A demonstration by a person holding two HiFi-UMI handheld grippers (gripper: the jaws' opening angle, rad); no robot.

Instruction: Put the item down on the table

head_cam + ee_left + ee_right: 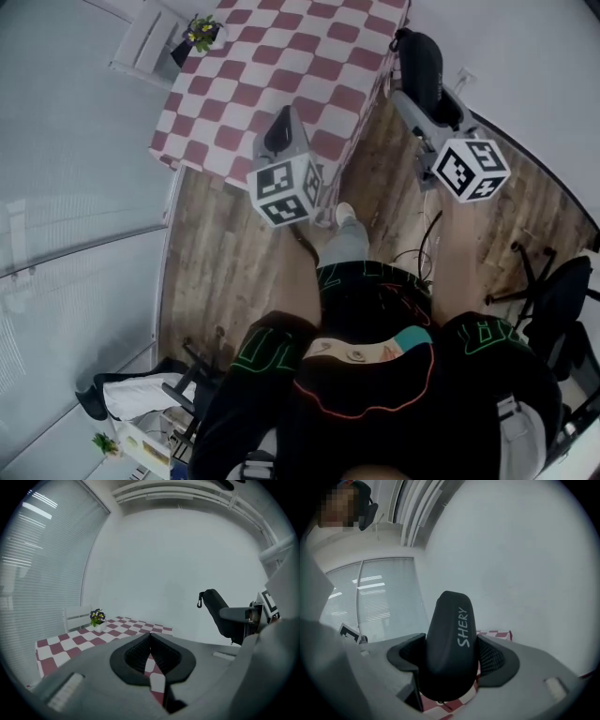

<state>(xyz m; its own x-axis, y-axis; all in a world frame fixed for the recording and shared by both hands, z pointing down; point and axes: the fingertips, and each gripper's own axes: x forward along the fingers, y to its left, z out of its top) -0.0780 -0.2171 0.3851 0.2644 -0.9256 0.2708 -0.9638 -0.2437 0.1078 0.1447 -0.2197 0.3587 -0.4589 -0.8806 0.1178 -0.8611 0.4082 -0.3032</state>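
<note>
A black oblong case (419, 66) printed "SHERY" stands upright between the jaws of my right gripper (424, 94), which is shut on it, in the air past the table's right edge. The right gripper view shows the case (450, 644) filling the jaw gap of that gripper (452, 667). The table (281, 56) has a red-and-white checked cloth. My left gripper (278, 133) hovers over the table's near edge. Its jaws (150, 637) meet at the tips with nothing between them. The case (216, 613) also shows at the right of the left gripper view.
A small pot of flowers (202, 33) stands at the table's far left corner, beside a white slatted chair (141, 42). The floor is wood, with cables (422, 248) near the person's foot. A black office chair (562, 300) stands at right. Window blinds run along the left.
</note>
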